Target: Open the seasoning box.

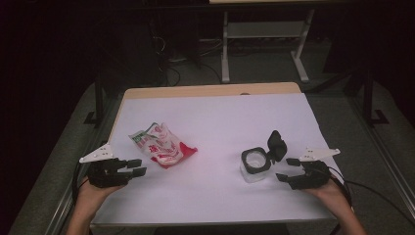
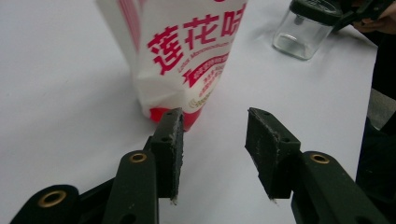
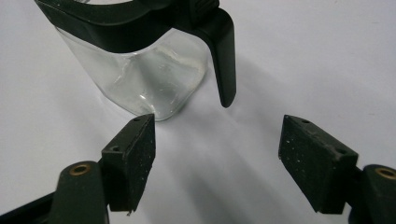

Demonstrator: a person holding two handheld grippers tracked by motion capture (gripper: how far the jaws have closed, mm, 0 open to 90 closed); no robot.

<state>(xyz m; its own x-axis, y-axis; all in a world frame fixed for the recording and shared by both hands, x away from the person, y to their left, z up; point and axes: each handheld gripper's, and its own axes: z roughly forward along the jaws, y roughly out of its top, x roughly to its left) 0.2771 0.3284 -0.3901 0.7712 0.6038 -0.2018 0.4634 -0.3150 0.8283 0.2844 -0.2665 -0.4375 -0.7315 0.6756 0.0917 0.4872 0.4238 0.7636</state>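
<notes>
High view: a white tabletop (image 1: 215, 122) holds two things. A crinkly white and red bag (image 1: 160, 145) lies on the left part. A small clear jar (image 1: 254, 165) with a black rim stands on the right part, and its black flip lid (image 1: 276, 144) is tipped up and open. The left hand-held gripper (image 1: 133, 167) sits just beside the bag, with its jaws a little apart and nothing in them. The right hand-held gripper (image 1: 286, 169) sits just beside the jar, jaws spread and empty too. Each one points at the thing closest to it, so it looks like each hand is getting ready to grab.

Left gripper view: the bag (image 2: 182, 51) is right ahead of the jaws, with big red letters on white and a red end. The left hand-held gripper (image 2: 214, 140) is spread wide, and the red end lies near one jaw, which I think makes it easy to pinch. The jar (image 2: 303, 30) is farther off.

Right gripper view: the jar (image 3: 140, 77) is see-through and looks almost empty. The open lid (image 3: 223, 56) hangs down its side. The right hand-held gripper (image 3: 217, 144) is spread wide, near the jar but not touching it.
</notes>
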